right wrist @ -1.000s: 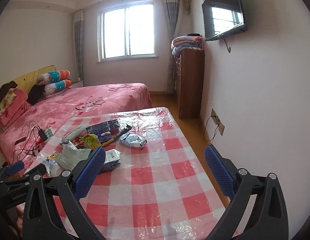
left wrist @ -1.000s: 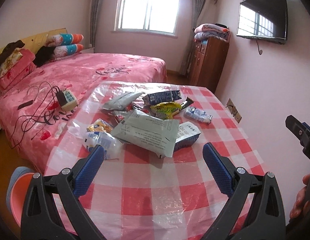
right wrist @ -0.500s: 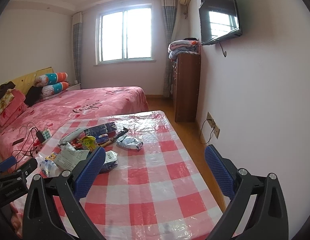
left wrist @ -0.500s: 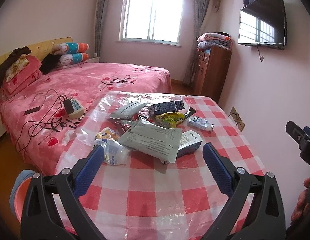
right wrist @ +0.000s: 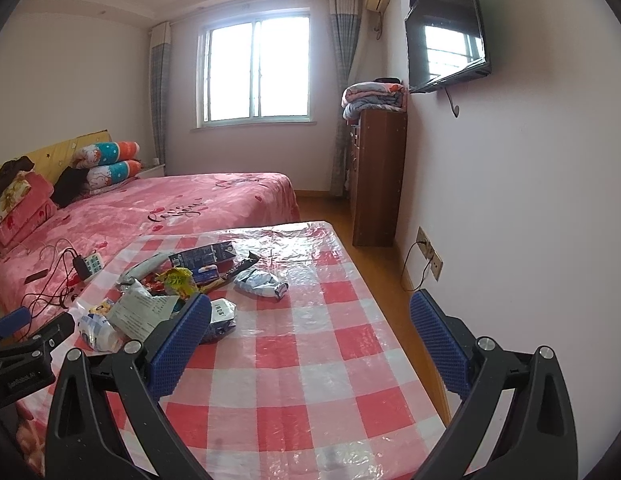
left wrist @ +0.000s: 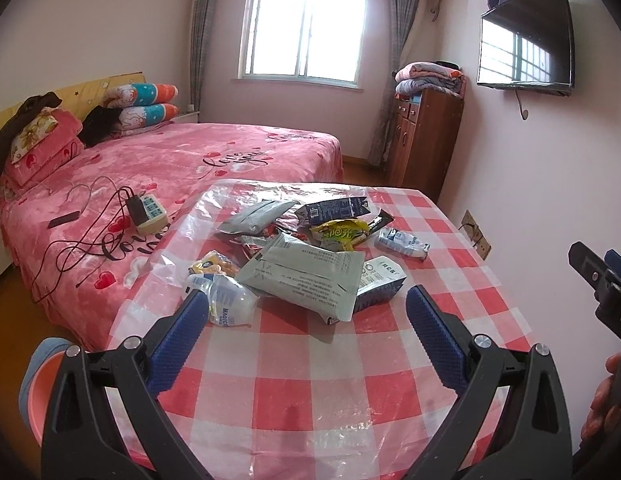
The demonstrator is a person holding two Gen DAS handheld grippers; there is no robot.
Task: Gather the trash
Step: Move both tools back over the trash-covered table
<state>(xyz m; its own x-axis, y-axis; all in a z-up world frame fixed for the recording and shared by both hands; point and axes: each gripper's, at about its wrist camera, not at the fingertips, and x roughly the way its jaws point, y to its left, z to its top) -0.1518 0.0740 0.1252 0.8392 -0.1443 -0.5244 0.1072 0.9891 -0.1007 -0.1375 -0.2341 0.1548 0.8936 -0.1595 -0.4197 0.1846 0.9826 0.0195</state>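
Observation:
A heap of trash lies on the red-checked table (left wrist: 310, 380): a large grey pouch (left wrist: 302, 276), a yellow snack bag (left wrist: 340, 234), a dark blue carton (left wrist: 334, 209), a crumpled clear bottle (left wrist: 226, 304), a white-blue carton (left wrist: 380, 280) and a small wrapper (left wrist: 402, 240). My left gripper (left wrist: 306, 332) is open and empty, just short of the heap. My right gripper (right wrist: 310, 336) is open and empty above the table's right half, with the heap (right wrist: 166, 292) to its left. The small wrapper (right wrist: 260, 282) lies ahead of it.
A pink bed (left wrist: 170, 168) with a power strip and cables (left wrist: 144, 212) lies left of the table. A wooden cabinet (right wrist: 376, 176) stands by the right wall under a TV (right wrist: 446, 28). A wall socket (right wrist: 428, 258) sits low on the right. An orange bin (left wrist: 42, 376) shows at lower left.
Both grippers have tilted upward and drawn back a little, so the trash sits lower and farther in view. Both stay open and empty.

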